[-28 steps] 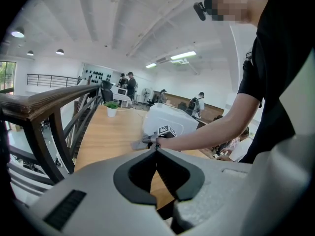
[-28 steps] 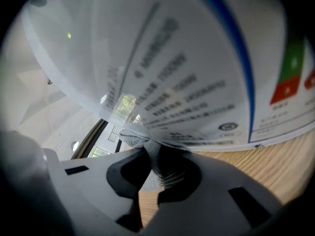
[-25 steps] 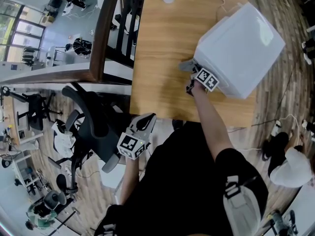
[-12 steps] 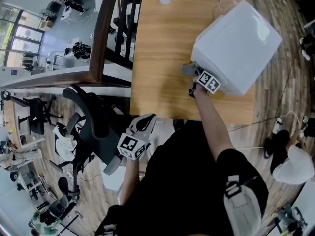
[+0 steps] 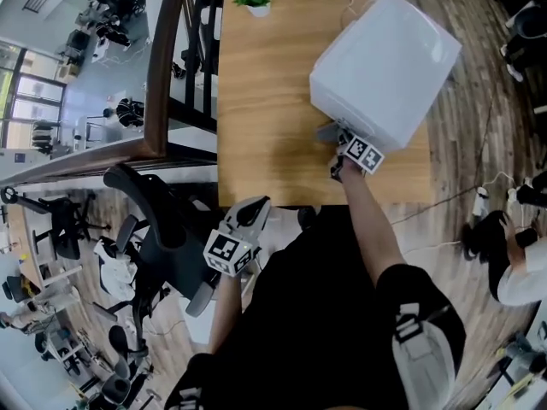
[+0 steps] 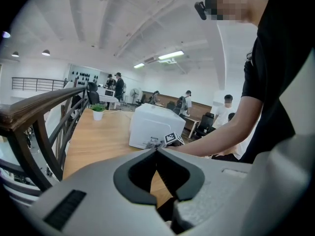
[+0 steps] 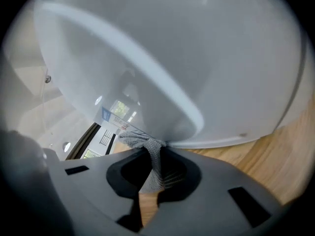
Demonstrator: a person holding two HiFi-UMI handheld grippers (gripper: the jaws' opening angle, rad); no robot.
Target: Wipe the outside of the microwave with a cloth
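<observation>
Overhead, head view: the microwave stands at upper right on the table. The right gripper meets its lower-left side, and the left gripper hangs at lower centre, off the table.
Left gripper view: jaws pressed together, nothing between them.
Right gripper view: jaws pinching a grey cloth, which touches the white microwave wall.

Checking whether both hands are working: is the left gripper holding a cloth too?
No, the left gripper is shut on nothing; only the right gripper pinches the cloth.
</observation>
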